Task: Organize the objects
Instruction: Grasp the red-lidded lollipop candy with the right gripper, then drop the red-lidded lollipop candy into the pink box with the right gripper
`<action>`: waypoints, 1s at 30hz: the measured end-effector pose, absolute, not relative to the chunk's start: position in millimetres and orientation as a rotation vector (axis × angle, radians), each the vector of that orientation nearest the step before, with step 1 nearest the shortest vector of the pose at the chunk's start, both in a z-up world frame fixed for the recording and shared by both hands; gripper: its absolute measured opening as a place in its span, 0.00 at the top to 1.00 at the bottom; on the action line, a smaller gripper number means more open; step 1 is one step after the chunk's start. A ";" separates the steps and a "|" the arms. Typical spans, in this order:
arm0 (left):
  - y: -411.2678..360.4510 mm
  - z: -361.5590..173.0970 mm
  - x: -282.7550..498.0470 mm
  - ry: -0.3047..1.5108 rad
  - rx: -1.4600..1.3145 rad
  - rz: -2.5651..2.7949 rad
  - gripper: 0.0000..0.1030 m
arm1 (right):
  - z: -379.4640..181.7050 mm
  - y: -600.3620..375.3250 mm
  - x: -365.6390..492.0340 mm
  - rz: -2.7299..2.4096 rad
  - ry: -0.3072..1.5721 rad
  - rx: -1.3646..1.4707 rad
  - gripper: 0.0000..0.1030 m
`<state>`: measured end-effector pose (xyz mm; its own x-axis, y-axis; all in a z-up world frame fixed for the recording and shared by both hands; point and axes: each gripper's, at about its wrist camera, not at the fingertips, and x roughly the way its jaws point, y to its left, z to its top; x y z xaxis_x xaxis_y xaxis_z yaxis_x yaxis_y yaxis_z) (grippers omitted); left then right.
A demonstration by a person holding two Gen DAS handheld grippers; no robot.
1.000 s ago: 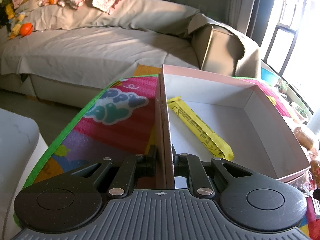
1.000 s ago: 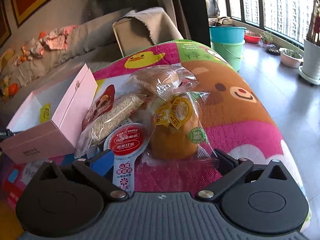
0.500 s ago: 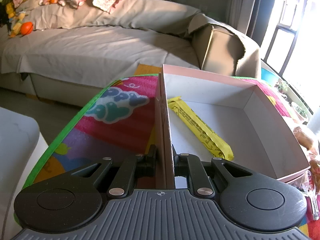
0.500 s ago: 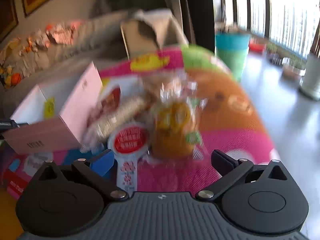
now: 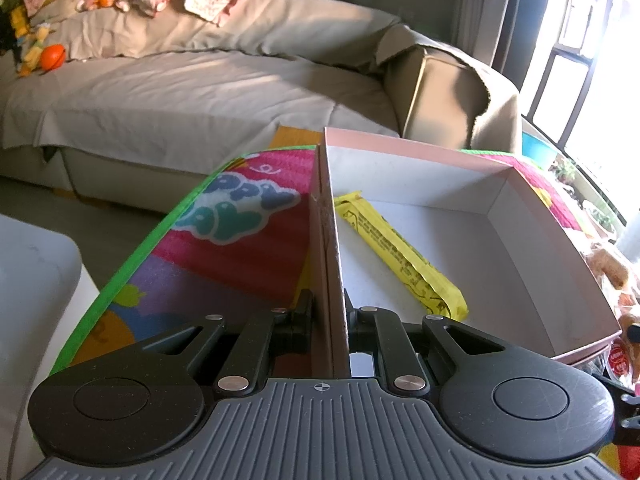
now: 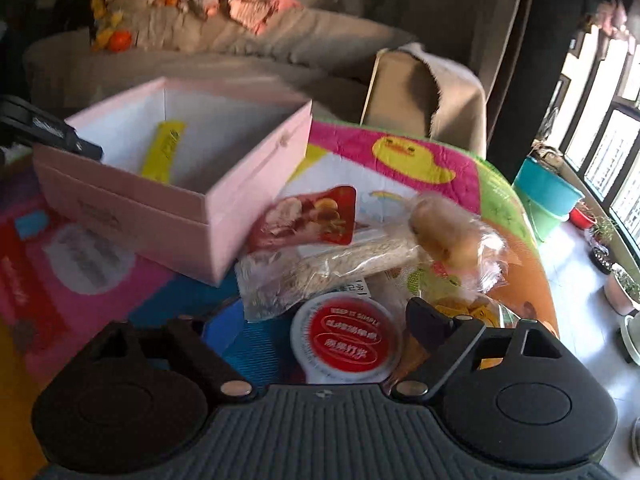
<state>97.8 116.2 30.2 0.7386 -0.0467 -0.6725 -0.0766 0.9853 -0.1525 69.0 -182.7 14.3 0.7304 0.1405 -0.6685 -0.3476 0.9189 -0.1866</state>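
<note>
My left gripper (image 5: 328, 320) is shut on the left wall of an open pink box (image 5: 540, 256), which holds a yellow snack bar (image 5: 400, 258). In the right wrist view the pink box (image 6: 224, 216) sits at the left with the left gripper (image 6: 44, 132) on its far wall. My right gripper (image 6: 320, 332) is open, low over a pile of snacks: a round red-and-white packet (image 6: 346, 340) between the fingers, a long oat bar (image 6: 320, 272), a red pouch (image 6: 308, 220) and a wrapped bun (image 6: 448, 236).
The colourful play mat (image 5: 224, 248) covers the table. A grey sofa (image 5: 192, 80) with clothes and toys stands behind. A white surface (image 5: 32, 280) is at the left. Teal and green buckets (image 6: 548, 196) and plant pots stand on the floor by the window.
My right gripper has swung left and dropped toward the snack pile, so the box now fills more of its view. The left gripper keeps its hold on the box wall.
</note>
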 end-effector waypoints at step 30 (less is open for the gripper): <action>113.7 31.4 98.5 0.743 -0.159 0.020 0.87 | 41.3 -168.8 18.3 0.299 0.801 -0.188 0.41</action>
